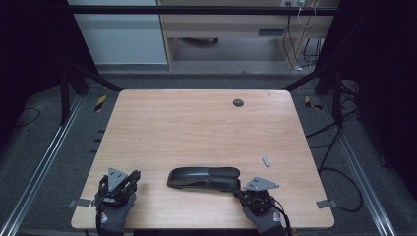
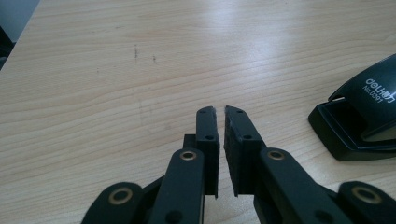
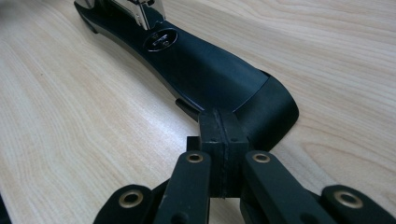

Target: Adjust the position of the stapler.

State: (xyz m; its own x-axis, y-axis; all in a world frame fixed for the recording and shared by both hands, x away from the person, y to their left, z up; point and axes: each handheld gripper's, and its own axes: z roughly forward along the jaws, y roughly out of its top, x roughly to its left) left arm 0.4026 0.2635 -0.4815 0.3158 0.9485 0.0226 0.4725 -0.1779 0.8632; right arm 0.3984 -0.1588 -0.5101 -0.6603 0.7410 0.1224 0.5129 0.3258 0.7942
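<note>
High view first: a pale, wood-grained desk (image 1: 196, 123) with rounded corners, and a long black stapler (image 1: 204, 178) lying flat near its front edge, glossy plastic, smooth and curved like a shoe. Left claw (image 1: 129, 183) sits at the front left, well apart from the stapler, a gloved hand (image 1: 114, 211) behind it; in the left gripper view its matte black jaws are nearly together, a thin slit between the pads, nothing held. Right claw (image 1: 237, 191) is at the stapler's right end. Right gripper view: jaws clenched pad to pad, tips right at the stapler's broad rounded end (image 3: 261, 105); whether they touch it, I cannot tell. Bright metal (image 3: 140, 11) glints at the far end. A small grey piece (image 1: 266, 161) lies on the desk to the right, and a dark round grommet (image 1: 238, 103) sits near the back edge.
</note>
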